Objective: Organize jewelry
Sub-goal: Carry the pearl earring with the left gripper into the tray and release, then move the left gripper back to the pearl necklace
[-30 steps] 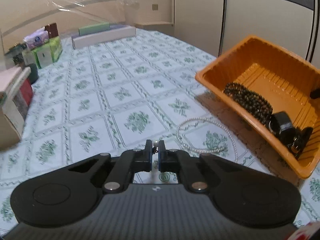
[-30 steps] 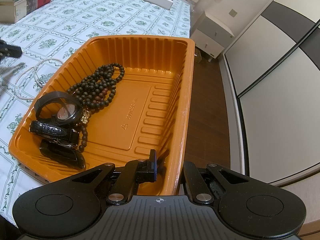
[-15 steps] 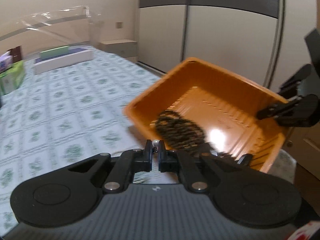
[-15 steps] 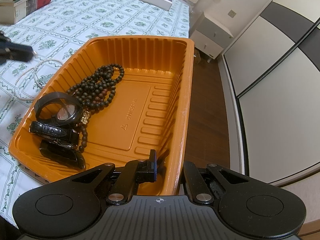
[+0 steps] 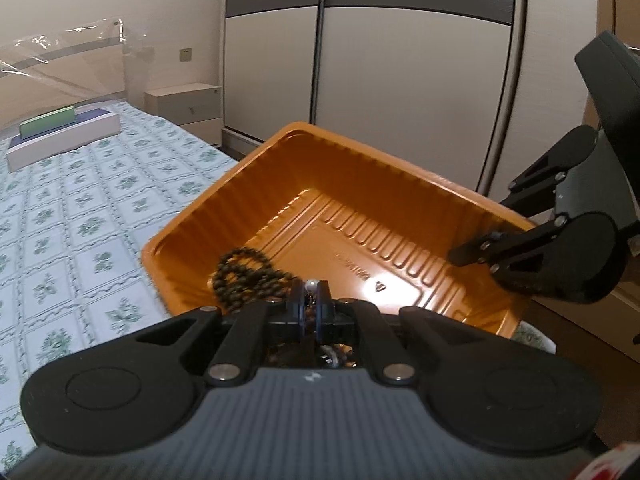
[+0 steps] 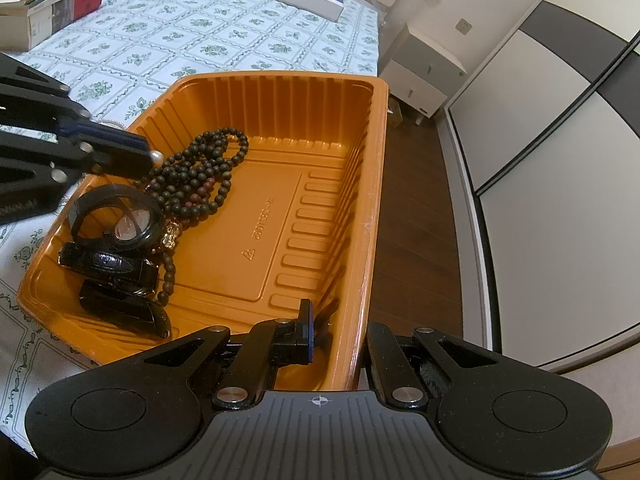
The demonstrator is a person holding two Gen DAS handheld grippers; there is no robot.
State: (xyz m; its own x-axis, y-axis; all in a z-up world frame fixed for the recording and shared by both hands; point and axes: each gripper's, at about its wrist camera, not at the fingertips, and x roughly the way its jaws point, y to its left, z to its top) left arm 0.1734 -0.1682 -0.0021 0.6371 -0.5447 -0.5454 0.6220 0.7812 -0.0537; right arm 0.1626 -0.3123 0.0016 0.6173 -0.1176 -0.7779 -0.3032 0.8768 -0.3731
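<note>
The step in hand reads as carrying the pearl necklace into the tray.

Nearest in the left wrist view, the left gripper (image 5: 308, 305) is pinched narrow on a white pearl (image 5: 311, 285) that shows just above its blue pads; the rest of the strand hangs out of sight below the jaws, so how much of it trails I cannot tell. From the right wrist view the same gripper reaches in from the left with the pearl (image 6: 156, 156) at its tip, above the tray's left rim and just beside the dark bead necklace (image 6: 200, 174).

The right gripper (image 6: 336, 334) is clamped on the near wall of the orange tray (image 6: 376, 208), one finger inside, the other outside, holding it tilted off the bed (image 6: 224, 40).

Inside the tray, along the left side, lie a black watch (image 6: 120, 220), a black strap (image 6: 108, 264) and another dark piece at the near corner, with the beads beyond them. The ribbed middle and right of the floor are bare.

Next, the left gripper probably needs to move further over that bare floor, lower until the hanging strand pools there, and only then let go. Released at the rim, the strand could slide out over the edge or tangle with the dark beads. The right gripper should keep the tray steady.
</note>
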